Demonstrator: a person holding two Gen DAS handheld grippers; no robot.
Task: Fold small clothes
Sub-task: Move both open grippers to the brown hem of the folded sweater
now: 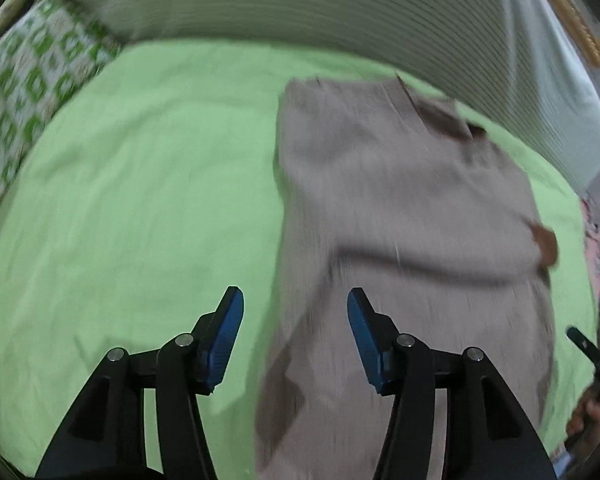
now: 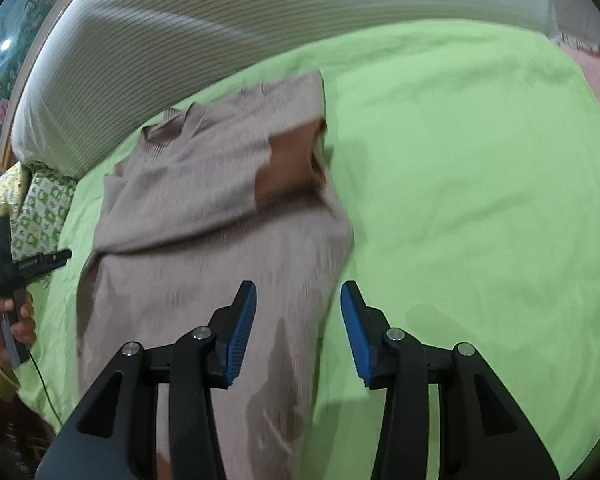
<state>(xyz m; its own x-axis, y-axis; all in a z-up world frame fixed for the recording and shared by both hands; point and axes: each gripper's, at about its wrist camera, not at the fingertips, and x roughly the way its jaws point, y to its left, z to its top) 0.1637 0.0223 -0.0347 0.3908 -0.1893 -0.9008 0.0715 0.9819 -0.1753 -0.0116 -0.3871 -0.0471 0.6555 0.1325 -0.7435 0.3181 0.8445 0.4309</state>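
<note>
1. Both grippers, left gripper [image 1: 295,308] and right gripper [image 2: 298,304], hover with jaws apart, gripping nothing.
2. Beige ribbed knit garment [image 2: 204,216] lies on the green bedsheet [image 2: 460,184], sleeves folded inward (brown cuffs showing); lengthwise folds remain.

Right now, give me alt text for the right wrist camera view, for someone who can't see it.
A beige knit top with brown sleeve cuffs lies partly folded on a light green bedsheet, a sleeve laid across its chest. The right gripper hovers open over the garment's lower edge, holding nothing. A striped white bolster lies behind, and the left gripper shows at far left.
</note>
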